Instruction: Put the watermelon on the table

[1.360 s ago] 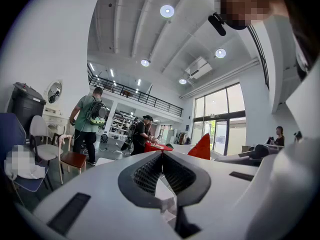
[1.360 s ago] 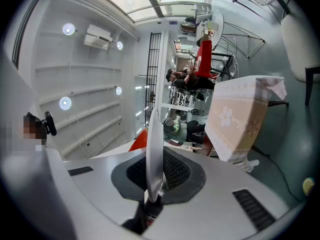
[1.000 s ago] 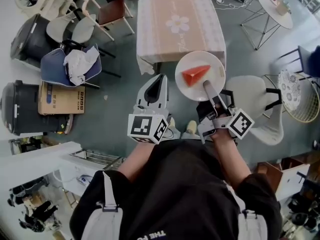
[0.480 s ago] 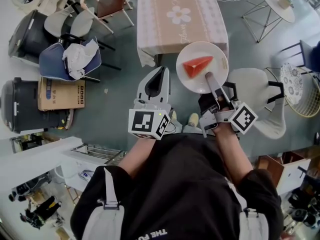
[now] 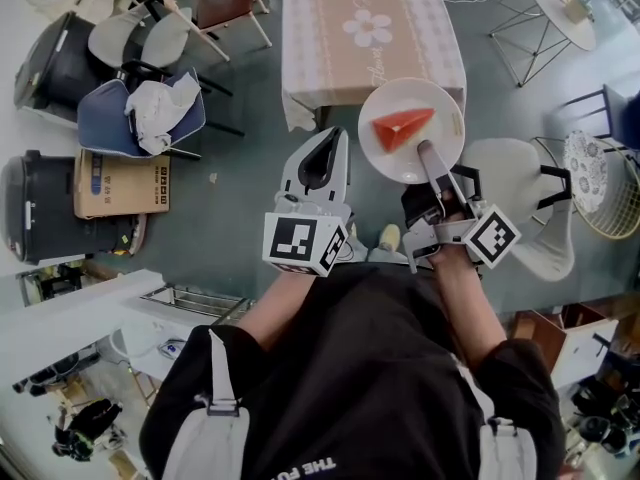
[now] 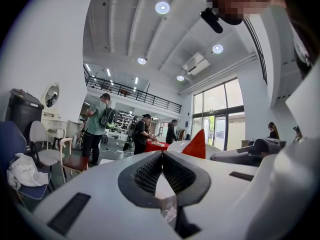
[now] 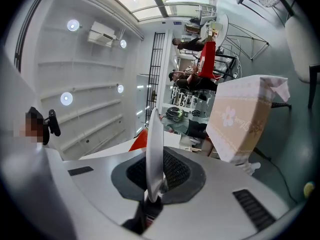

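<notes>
A red watermelon wedge [image 5: 403, 128] lies on a white plate [image 5: 440, 103]. The plate hangs in the air over the near right corner of the pink-clothed table [image 5: 350, 63]. My right gripper [image 5: 426, 151] is shut on the plate's near rim. In the right gripper view the plate [image 7: 154, 134] stands edge-on between the jaws, with the watermelon [image 7: 139, 140] just behind it. My left gripper [image 5: 326, 146] is left of the plate at about the same height, shut with nothing in it. Past its closed jaws [image 6: 161, 155], the left gripper view shows the watermelon [image 6: 197, 146].
A blue chair with a cloth on it [image 5: 140, 118], black bins [image 5: 40, 213] and a cardboard box [image 5: 120, 183] stand at the left. A white chair [image 5: 520, 203] and a wicker seat [image 5: 600, 188] are at the right. A small round table [image 5: 562, 13] is far right.
The plate and both grippers sit slightly higher in the head view, closer over the table's near edge. Neither grip has changed.
</notes>
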Demonstrator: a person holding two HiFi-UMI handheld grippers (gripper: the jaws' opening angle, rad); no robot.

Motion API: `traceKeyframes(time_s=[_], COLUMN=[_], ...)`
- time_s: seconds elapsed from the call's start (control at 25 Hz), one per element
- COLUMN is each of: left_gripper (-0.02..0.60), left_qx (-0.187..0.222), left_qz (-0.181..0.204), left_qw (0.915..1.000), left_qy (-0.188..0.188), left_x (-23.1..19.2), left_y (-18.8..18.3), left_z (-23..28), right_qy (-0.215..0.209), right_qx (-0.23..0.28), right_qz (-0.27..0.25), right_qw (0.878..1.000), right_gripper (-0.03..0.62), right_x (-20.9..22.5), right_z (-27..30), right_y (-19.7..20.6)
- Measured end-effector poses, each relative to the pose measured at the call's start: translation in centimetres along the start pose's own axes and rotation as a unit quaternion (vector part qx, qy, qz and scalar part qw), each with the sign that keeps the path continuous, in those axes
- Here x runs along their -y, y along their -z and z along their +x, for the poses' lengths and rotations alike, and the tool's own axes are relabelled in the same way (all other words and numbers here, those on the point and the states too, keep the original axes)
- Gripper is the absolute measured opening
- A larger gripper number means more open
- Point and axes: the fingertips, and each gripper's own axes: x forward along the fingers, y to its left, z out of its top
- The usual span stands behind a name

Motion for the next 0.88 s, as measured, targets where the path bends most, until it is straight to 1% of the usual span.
traceKeyframes(time_s=[0.2,0.52,0.88], left_gripper=[0.012,0.012,0.012], left_qx=[0.005,0.001,-0.001], left_qz=[0.001,-0.004,-0.003], left_qw=[1.0,0.9997,0.9994], left_qy=[0.007,0.023,0.034], left_x=[-2.0,-4.3,-5.3], left_y=[-0.4,-0.3,-0.4], left_z=[0.0,0.1,-0.4], right_qy=[0.005,0.003,0.007], right_qx=[0.003,0.014,0.019], right_qz=[-0.007,-0.01,-0.004], right_qw=[1.0,1.0,1.0], right_gripper=[0.023,0.023,0.023], right_x=[0.0,-0.5,-0.6], right_z=[1.6,3.6,4.2], right_y=[1.2,3.0,4.2])
